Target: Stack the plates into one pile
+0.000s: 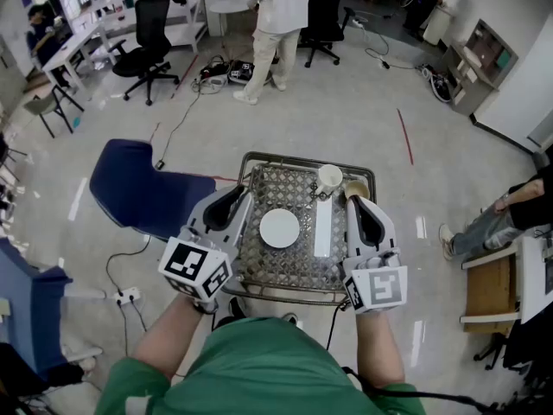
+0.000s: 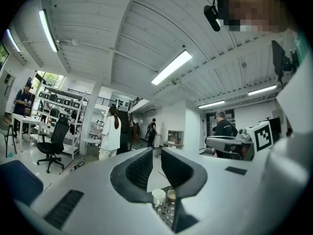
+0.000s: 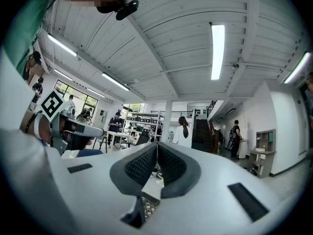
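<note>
Nearest, my left gripper (image 1: 232, 201) holds its jaws a narrow slit apart on nothing; my right gripper (image 1: 363, 213) has its jaws pressed together, empty. Between them the round white plate (image 1: 279, 228) lies in the middle of the wire tray (image 1: 285, 294), with a mug (image 1: 328, 179) and tan bowl (image 1: 356, 188) at its far rim.

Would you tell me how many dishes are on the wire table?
4: a round white plate at the centre, a long white rectangular dish right of it, a white cup at the far edge, a tan bowl beside the cup. Others could be hidden from view.
</note>
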`<state>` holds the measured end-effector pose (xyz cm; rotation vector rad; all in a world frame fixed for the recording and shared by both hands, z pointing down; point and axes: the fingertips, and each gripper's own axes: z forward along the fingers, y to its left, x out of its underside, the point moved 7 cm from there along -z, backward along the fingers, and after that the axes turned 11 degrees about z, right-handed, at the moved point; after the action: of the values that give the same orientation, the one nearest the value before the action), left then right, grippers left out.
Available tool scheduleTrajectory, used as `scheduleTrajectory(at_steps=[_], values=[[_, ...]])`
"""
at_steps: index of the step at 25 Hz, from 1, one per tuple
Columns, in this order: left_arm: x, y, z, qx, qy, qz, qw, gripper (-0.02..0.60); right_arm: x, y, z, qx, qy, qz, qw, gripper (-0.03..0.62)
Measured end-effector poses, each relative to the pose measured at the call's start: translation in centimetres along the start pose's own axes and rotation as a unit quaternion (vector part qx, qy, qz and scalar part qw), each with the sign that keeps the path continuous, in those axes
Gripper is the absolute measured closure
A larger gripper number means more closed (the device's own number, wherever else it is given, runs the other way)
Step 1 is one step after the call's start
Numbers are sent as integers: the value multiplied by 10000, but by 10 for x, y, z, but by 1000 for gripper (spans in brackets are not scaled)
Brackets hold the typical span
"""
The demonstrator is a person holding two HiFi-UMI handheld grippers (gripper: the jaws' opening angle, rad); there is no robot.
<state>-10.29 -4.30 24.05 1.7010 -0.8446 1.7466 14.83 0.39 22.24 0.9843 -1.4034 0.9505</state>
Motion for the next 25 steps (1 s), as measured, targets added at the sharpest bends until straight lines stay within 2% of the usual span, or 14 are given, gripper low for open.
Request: scheduleTrajectory(at_steps=[14, 25], values=[[6, 11, -2, 8, 18, -70, 10000, 514, 2, 9, 6, -82, 57, -33, 9999, 568], [7, 19, -1, 117, 28, -46, 9999, 514, 2, 14, 9, 18, 75, -14, 10000, 568]])
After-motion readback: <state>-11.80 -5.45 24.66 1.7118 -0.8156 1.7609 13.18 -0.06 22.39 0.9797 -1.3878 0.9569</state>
